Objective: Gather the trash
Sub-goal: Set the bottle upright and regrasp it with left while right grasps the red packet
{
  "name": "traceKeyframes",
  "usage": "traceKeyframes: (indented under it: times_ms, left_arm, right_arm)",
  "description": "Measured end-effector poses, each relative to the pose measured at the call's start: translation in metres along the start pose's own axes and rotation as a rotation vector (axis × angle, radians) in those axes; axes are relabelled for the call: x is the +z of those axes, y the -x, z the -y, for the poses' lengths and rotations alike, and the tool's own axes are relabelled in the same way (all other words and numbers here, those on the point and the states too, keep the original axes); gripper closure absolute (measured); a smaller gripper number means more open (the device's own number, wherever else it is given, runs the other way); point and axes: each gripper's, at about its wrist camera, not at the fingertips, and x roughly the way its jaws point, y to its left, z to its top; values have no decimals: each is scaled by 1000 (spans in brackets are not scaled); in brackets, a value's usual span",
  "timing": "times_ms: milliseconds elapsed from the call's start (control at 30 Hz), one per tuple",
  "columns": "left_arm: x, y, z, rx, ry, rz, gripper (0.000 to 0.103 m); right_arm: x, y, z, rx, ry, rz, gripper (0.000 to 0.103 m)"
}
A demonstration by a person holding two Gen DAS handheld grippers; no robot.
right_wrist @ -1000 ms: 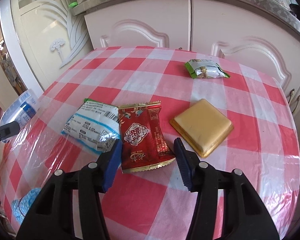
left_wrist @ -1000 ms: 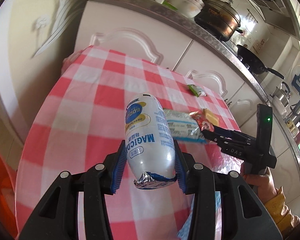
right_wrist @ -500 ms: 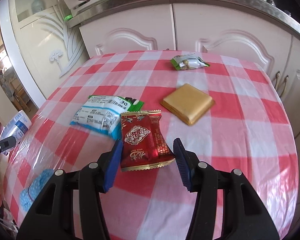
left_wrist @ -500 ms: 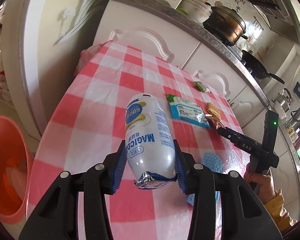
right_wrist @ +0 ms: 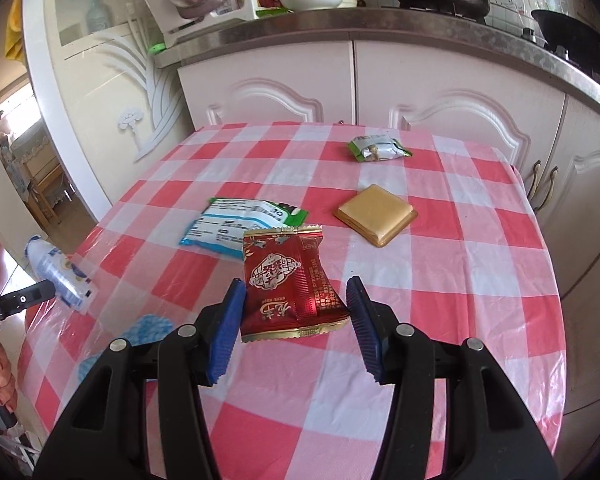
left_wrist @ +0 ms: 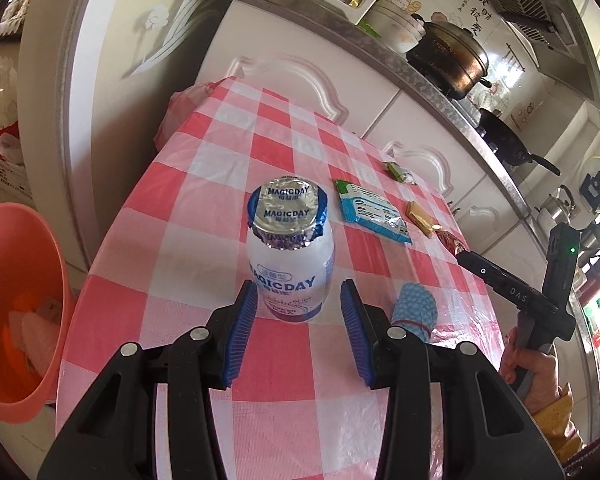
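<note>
Two grippers over a table [right_wrist: 440, 280] covered in red-and-white check.

The left gripper [left_wrist: 298, 308] is closed to a narrow gap on a white plastic MAGICDAY drink bottle [left_wrist: 290, 264]. The bottle has blue print and a crinkled silver foil cap with a blue rim. In the right wrist view it hangs tilted just off the table's left edge.

The right gripper [right_wrist: 296, 308] stands about half open, its pads clamping the lower end of a glossy red snack packet [right_wrist: 292, 280]. The packet has gold-trimmed seams and a white emblem, and is held above the near middle of the table.

Lying on the table:
- one blue-and-white packet [right_wrist: 236, 228], mid-table
- one square gold tray [right_wrist: 376, 216], near it
- one green-and-silver wrapper [right_wrist: 378, 149], toward the far edge
- one blue patterned cloth [left_wrist: 414, 310], at the near left corner

One orange basin [left_wrist: 56, 264] sits beside the table's left edge and holds pale scraps.
</note>
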Motion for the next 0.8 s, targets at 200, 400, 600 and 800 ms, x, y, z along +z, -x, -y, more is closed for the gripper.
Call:
traceKeyframes:
  times_ms: [200, 400, 600, 800]
  left_arm:
    - [-2, -12, -10, -27, 42, -1, 59]
    - [11, -29, -7, -27, 45, 7, 54]
    - [36, -30, -21, 74, 124, 30, 30]
    - [65, -23, -51, 35, 265, 117, 17]
  right_arm:
    - [-4, 11, -18, 2, 32, 1, 50]
    - [-7, 17, -34, 7, 66, -2, 50]
    - [-6, 21, -44, 16, 90, 3, 50]
    - [1, 21, -43, 36, 85, 22, 50]
